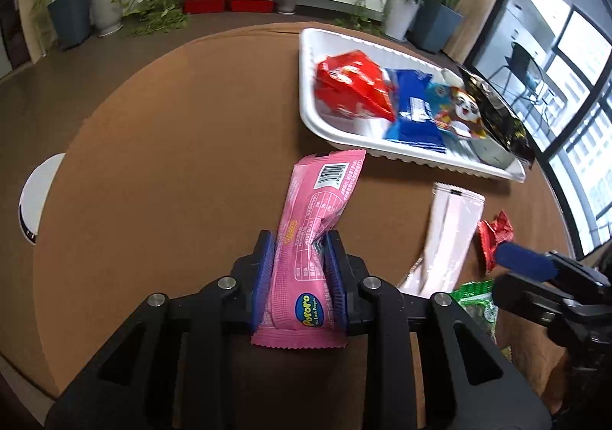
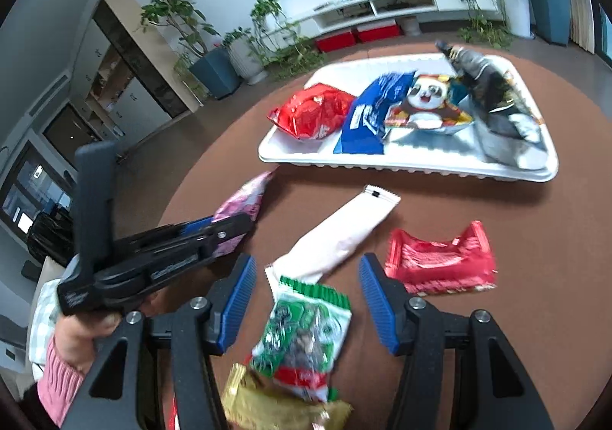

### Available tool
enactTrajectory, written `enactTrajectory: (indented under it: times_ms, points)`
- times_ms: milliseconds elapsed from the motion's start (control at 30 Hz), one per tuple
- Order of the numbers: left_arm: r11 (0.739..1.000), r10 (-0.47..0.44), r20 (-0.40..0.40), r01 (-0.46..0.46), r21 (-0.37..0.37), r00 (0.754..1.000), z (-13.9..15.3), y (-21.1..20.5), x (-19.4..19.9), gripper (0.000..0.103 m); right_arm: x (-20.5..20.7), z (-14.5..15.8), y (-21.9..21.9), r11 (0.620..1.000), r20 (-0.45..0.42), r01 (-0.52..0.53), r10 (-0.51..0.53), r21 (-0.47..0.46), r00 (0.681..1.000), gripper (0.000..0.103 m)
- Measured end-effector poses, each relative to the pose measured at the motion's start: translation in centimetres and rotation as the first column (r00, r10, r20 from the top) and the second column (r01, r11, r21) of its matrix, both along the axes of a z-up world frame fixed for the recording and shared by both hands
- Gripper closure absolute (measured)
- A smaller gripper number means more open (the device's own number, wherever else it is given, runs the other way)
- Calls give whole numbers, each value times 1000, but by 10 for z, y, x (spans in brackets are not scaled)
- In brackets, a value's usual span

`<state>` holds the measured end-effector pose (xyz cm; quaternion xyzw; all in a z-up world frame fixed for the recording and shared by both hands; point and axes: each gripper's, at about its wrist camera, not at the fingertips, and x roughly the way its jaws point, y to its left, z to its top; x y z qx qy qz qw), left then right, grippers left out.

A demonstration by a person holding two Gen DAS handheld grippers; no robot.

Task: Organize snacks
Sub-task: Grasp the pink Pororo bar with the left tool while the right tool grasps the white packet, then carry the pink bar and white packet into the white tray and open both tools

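My left gripper (image 1: 299,250) is shut on a pink Pororo snack pack (image 1: 317,223) and holds it above the round brown table (image 1: 172,162); it also shows in the right wrist view (image 2: 229,223). A white tray (image 1: 310,112) at the far right holds a red bag (image 1: 352,86), a blue pack (image 1: 413,109), a panda pack (image 1: 459,112) and a black bag (image 1: 493,116). My right gripper (image 2: 308,269) is open over a green snack pack (image 2: 302,330), with a white sachet (image 2: 336,235) just ahead.
A red wrapper (image 2: 440,262) lies right of my right gripper and a gold wrapper (image 2: 267,403) below the green pack. The tray (image 2: 413,166) sits at the table's far side. Potted plants and a low white cabinet stand beyond the table.
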<state>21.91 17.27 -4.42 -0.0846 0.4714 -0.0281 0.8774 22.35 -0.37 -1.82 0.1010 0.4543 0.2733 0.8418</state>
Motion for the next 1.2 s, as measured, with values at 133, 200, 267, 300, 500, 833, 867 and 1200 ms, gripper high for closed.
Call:
enactTrajectory:
  times_ms: [133, 200, 267, 300, 500, 833, 867, 1200]
  points:
    - [1000, 20, -1, -20, -13, 1000, -1, 7, -1, 78, 18, -16, 11, 999, -79, 24, -27, -36, 997, 43]
    - [1000, 25, 0, -25, -16, 1000, -2, 9, -3, 78, 22, -16, 19, 998, -54, 15, -18, -67, 998, 42]
    - [999, 31, 0, -31, -20, 1000, -2, 11, -3, 78, 26, -14, 28, 994, -33, -2, -2, -112, 999, 42]
    - [999, 33, 1, -32, -18, 999, -1, 11, -4, 78, 29, -14, 32, 992, -30, -9, 5, -122, 1000, 42]
    - [999, 40, -2, -40, -34, 999, -1, 14, -5, 78, 33, -16, 53, 974, 11, -44, 48, -224, 999, 42]
    - [1000, 22, 4, -22, -18, 1000, -3, 8, -7, 79, 20, -20, 61, 947, 100, -67, 103, -314, 990, 75]
    - [999, 24, 4, -24, -22, 1000, -3, 8, -7, 79, 21, -19, 56, 959, 89, -64, 92, -278, 992, 76]
    - [994, 35, 8, -34, -99, 999, -1, 15, -10, 79, 28, -25, 11, 998, -54, -25, 28, 58, 998, 78]
